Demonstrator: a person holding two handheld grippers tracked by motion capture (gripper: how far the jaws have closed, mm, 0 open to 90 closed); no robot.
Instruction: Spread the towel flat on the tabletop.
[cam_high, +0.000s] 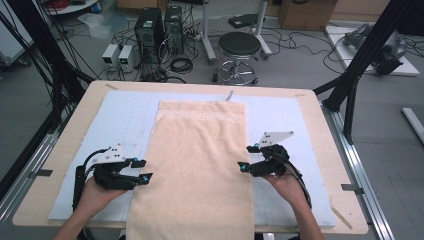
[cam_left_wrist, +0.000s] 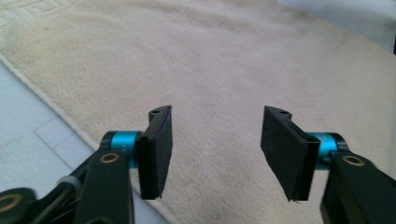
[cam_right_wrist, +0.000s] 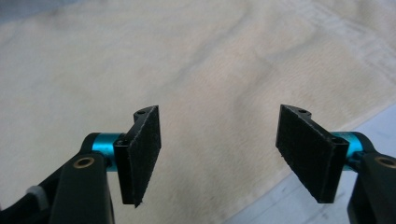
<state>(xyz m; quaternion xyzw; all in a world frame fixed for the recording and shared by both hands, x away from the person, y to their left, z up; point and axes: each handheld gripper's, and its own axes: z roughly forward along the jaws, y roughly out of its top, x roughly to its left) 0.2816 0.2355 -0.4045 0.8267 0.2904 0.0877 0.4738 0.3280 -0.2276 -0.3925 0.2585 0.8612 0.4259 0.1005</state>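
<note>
Cream towel (cam_high: 197, 165) lies flat, lengthwise down the middle of the pale blue mat (cam_high: 120, 120) on the wooden table (cam_high: 310, 100), its near end hanging past the table's front edge. Left gripper (cam_high: 141, 171) at the towel's left edge, jaws well apart, nothing between them. Right gripper (cam_high: 248, 157) at the towel's right edge, jaws likewise spread wide and empty, towel beneath.

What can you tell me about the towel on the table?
The towel is pale peach terry cloth with a woven patterned band near its far end. It lies flat and lengthwise on a light blue mat, and its near end reaches the table's near edge. Nothing grips it; open tongs flank its long sides.
</note>
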